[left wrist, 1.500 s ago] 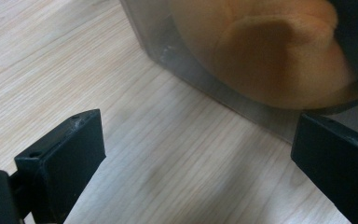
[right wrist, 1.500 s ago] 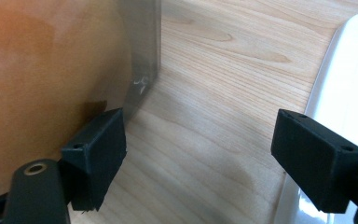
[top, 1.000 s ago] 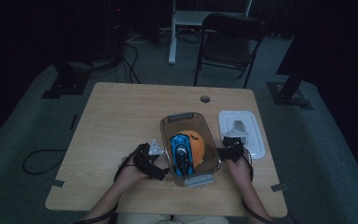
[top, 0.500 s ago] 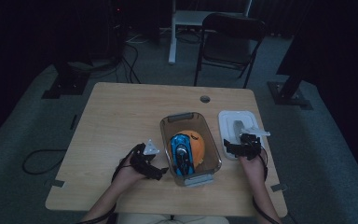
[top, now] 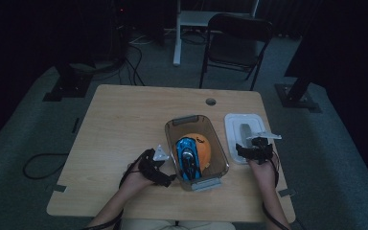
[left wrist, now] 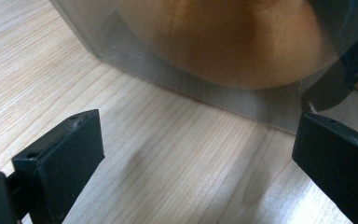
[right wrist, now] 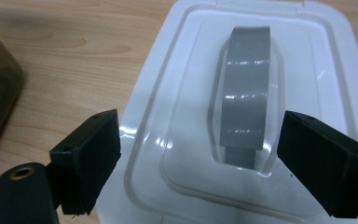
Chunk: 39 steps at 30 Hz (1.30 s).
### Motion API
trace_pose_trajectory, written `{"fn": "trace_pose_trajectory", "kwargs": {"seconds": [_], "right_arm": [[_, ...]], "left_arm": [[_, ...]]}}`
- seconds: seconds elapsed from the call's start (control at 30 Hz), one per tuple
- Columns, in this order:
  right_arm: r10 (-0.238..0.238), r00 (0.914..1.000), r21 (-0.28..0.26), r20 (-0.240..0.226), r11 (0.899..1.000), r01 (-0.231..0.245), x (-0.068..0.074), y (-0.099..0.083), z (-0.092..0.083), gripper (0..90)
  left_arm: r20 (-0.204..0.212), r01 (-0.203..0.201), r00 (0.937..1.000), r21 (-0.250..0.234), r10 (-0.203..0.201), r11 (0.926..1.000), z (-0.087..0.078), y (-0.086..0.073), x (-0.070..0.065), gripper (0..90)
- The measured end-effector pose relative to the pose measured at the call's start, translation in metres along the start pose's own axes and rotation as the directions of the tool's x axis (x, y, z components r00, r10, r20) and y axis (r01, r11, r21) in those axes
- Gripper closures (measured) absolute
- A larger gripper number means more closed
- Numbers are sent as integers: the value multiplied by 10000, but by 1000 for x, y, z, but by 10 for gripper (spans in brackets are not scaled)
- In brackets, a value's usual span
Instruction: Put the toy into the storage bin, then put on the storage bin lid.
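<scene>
The white lid [right wrist: 242, 116] lies flat on the worktop [top: 124, 124], just right of the clear bin [top: 196, 146]. Its long axis runs away from the person, and its grey handle [right wrist: 244, 93] is aligned the same way. The right claw [right wrist: 198, 154] is held spread over the lid's near end, the handle seen between its jaws. The left claw [left wrist: 196, 154] is held spread beside the bin's left wall, above bare wood.

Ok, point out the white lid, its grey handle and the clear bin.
lid [right wrist: 326, 70], right gripper view, flat white top right of the handle.
handle [right wrist: 244, 93], right gripper view, middle of the grey strap.
bin [top: 188, 120], high view, far rim of the clear tub.
</scene>
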State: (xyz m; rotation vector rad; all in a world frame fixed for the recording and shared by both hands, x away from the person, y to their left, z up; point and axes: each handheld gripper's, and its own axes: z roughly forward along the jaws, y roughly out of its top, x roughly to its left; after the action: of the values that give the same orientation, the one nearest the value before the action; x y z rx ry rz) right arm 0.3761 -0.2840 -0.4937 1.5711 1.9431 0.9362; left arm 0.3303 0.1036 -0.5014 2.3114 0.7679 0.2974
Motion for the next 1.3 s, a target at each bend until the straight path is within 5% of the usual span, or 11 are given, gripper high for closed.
{"fn": "trace_pose_trajectory", "kwargs": {"seconds": [0.23,0.8,1.13,1.27,1.3], "right_arm": [[166,9997,-178,153,9997,-163,-2,-1,-2,113],[104,9990,-201,441,9998,-95,-9,3,-1,128],[374,9984,-72,429,9993,-371,-15,3,10,156],[311,9976,98,621,9994,-318,-17,4,16,204],[333,9960,103,823,9994,-343,-18,5,19,276]], "left_arm": [[91,-200,9998,9,200,9998,5,5,-5,25],[-622,771,9950,-132,-778,9969,-17,-28,30,26],[-1181,1357,9832,-344,-1388,9902,-30,-49,48,26],[-1366,1475,9794,-209,-1490,9888,-35,-57,55,26],[-1467,1572,9765,-173,-1580,9874,-39,-63,58,26]]}}
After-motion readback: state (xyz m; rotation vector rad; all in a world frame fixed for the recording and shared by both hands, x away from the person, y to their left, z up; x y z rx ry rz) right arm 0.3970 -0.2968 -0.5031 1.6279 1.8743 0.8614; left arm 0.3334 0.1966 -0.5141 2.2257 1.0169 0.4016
